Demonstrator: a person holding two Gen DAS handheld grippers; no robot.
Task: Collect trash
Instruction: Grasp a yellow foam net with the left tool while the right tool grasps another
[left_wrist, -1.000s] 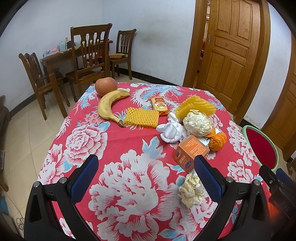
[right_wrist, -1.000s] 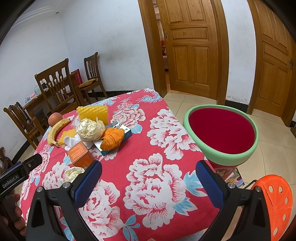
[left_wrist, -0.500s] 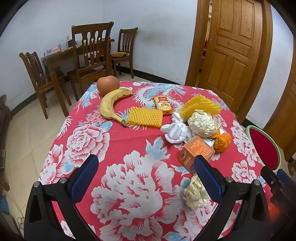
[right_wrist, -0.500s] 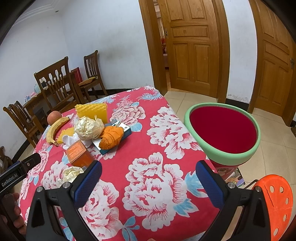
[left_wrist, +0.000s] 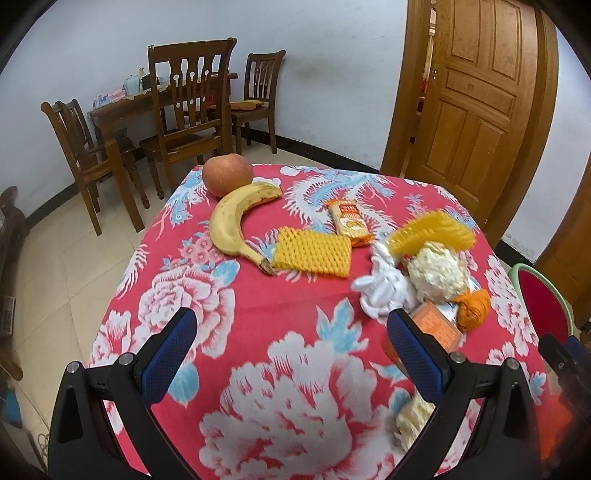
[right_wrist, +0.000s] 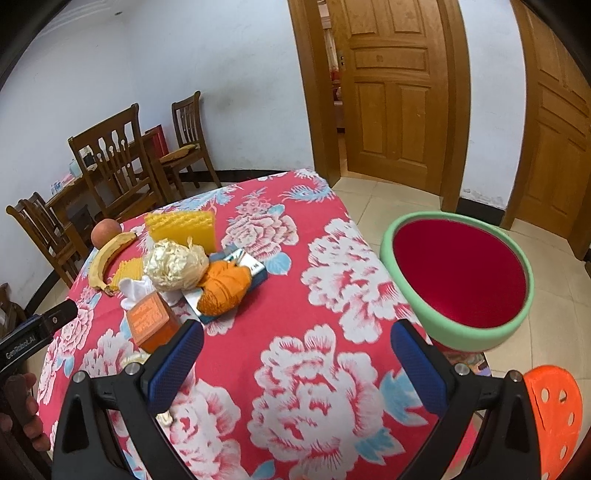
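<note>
Over on the worktop (right_wrist: 332, 295), the trash sits bunched together: a cream paper wad (right_wrist: 175, 264), an orange wad (right_wrist: 223, 286), a white crumpled tissue (left_wrist: 384, 290), an orange carton (right_wrist: 151, 321) and yellow foam netting (left_wrist: 312, 251), with a banana (left_wrist: 231, 221) and an apple (left_wrist: 227, 179) just beyond. Beside the worktop's edge stands a green-rimmed red bin (right_wrist: 458, 280). Both the left gripper (left_wrist: 291, 354) and right gripper (right_wrist: 295, 358) hover above the cloth, jaws spread wide, holding nothing.

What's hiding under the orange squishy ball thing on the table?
The orange ball sits on a flat blue-edged packet that lies on the flowery tablecloth. The packet's middle is covered by the ball, so its print there cannot be seen.
</note>
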